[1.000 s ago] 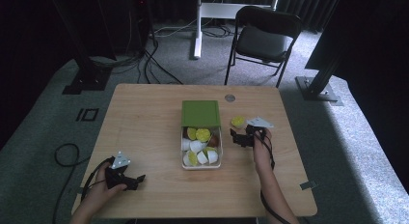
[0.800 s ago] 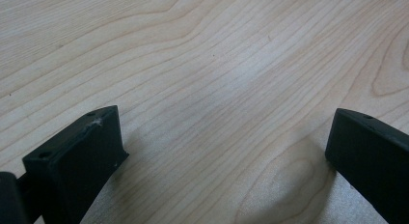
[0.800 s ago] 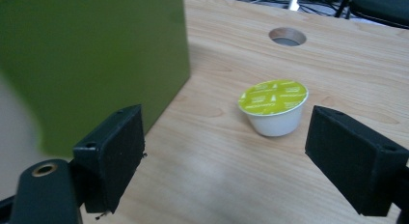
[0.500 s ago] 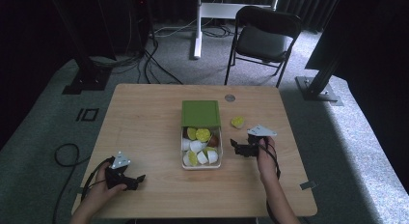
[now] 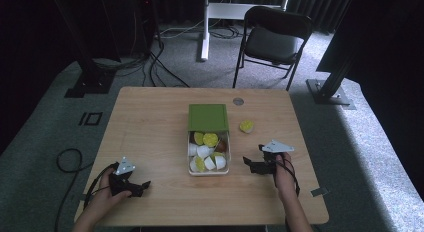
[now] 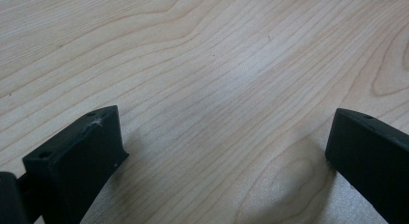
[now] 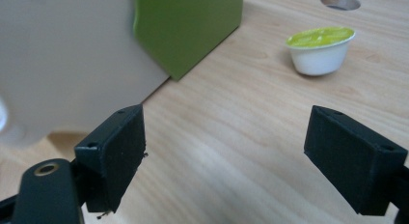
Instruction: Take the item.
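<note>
Right gripper [image 5: 257,165] sat just right of the box [image 5: 208,153], jaws wide, empty. Left gripper [image 5: 131,184] rested well left of the box, likewise agape, holding nothing. Lone cup [image 7: 320,49] stood right of the box's green lid [image 5: 208,117]. Likely next pick: straddle the cup squarely, close gently.

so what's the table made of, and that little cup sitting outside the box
The table looks like pale wood or wood-look laminate, matte, with clear grain lines. The little cup seems thin white plastic, smooth, with a slightly glossy yellow-green foil-like lid.
</note>
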